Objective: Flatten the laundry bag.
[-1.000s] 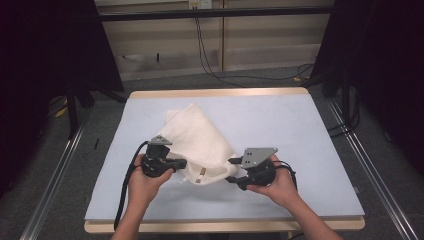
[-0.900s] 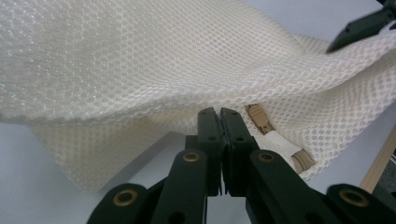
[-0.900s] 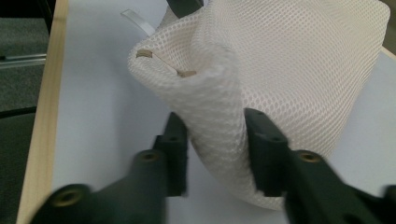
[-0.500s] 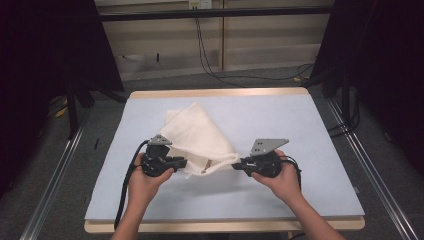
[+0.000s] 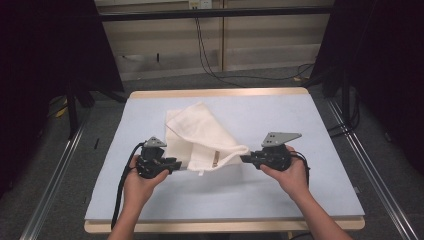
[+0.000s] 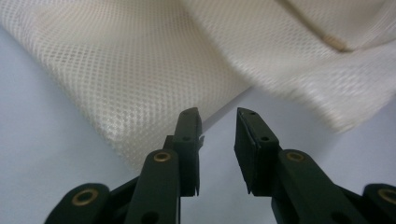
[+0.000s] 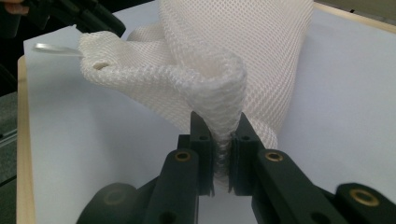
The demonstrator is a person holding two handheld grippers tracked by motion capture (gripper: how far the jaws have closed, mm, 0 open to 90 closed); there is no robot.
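A white mesh cloth [image 5: 200, 137] lies folded on the pale blue table mat [image 5: 300, 130]. My right gripper [image 5: 245, 159] is at the cloth's right corner. In the right gripper view its jaws [image 7: 220, 130] have just closed and pinch a bunched fold of the cloth [image 7: 224, 46], lifting it slightly. My left gripper [image 5: 176, 164] sits at the cloth's lower left edge. Its jaws [image 6: 218, 128] have just been opening and stand apart with nothing between them, and the cloth's edge [image 6: 140, 70] lies just beyond the tips. The left gripper [image 7: 70, 14] also appears far off in the right gripper view.
The mat covers a wooden table whose front edge [image 5: 225, 225] is near the person's forearms. Bare mat lies to the right of the cloth and in front of it. Metal rails [image 5: 375, 165] run along the floor on both sides, and cables [image 5: 210, 55] hang behind.
The right gripper closed on the cloth's corner and drew it to the right, stretching the cloth out. The left gripper stayed put and its jaws parted.
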